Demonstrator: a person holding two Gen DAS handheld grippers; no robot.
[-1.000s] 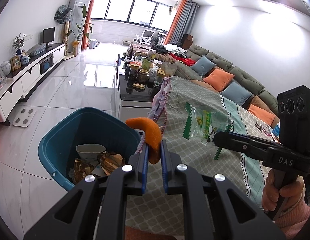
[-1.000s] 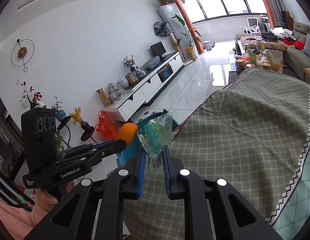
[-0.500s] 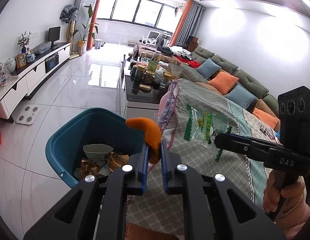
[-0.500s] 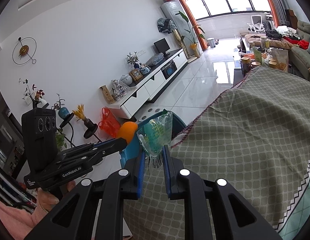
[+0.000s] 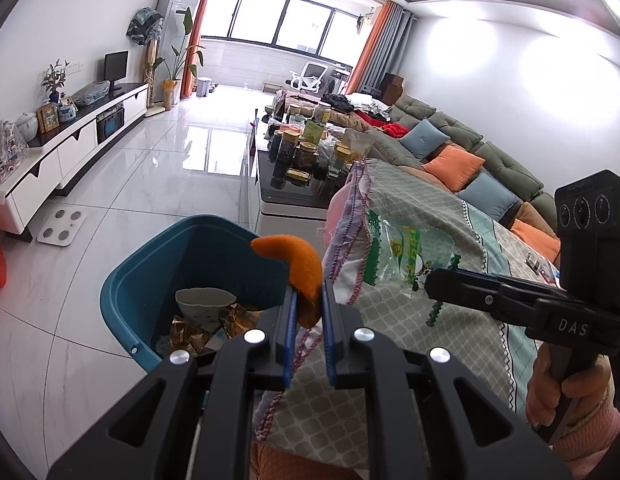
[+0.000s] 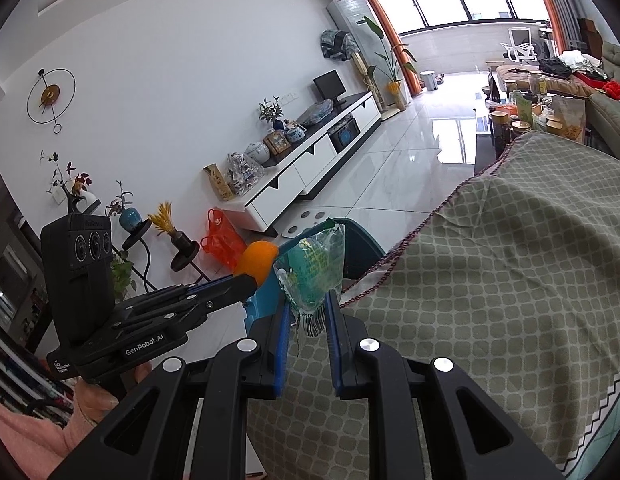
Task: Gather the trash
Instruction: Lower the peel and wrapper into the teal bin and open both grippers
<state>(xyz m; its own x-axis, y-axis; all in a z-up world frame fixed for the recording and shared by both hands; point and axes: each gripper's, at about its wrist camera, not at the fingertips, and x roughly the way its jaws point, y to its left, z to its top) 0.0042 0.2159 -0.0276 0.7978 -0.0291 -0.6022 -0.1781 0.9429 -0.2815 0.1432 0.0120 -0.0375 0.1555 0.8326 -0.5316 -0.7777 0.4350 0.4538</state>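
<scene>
1. My left tongs point(image 5: 308, 312) are clamped on a curved piece of orange peel point(image 5: 297, 260). Its lower end is pinched between the blue pads and the rest arches up and away from me.
2. Measured from the blue bin point(image 5: 149, 276) on the floor, the peel hangs above the rim on the worktop side, over the edge of the opening.
3. In the bin I see a white paper cup point(image 5: 203, 302) and some crumpled gold wrappers point(image 5: 189, 332) lying beside it on the bottom.
4. My right tongs point(image 6: 307, 312) are clamped on a clear plastic bag point(image 6: 316, 270) with green print, gripped at its lower end so the bag stands up from the pads.
5. From the left camera the bag point(image 5: 406, 256) sits to the right of the bin, over the patterned cloth point(image 5: 442, 344) that covers the worktop, held at the tip of the right tongs point(image 5: 432, 284).
6. From the right camera the bin's rim point(image 6: 364, 240) shows just behind the bag, and the left tongs point(image 6: 245, 280) with the peel point(image 6: 257, 262) are close beside the bag on its left; I cannot tell whether peel and bag touch.
7. Beyond the bin, a dark low table point(image 5: 289, 196) crowded with jars stands against the worktop's far end.
8. A white bathroom scale point(image 5: 61, 227) lies on the tiled floor to the left of the bin.
</scene>
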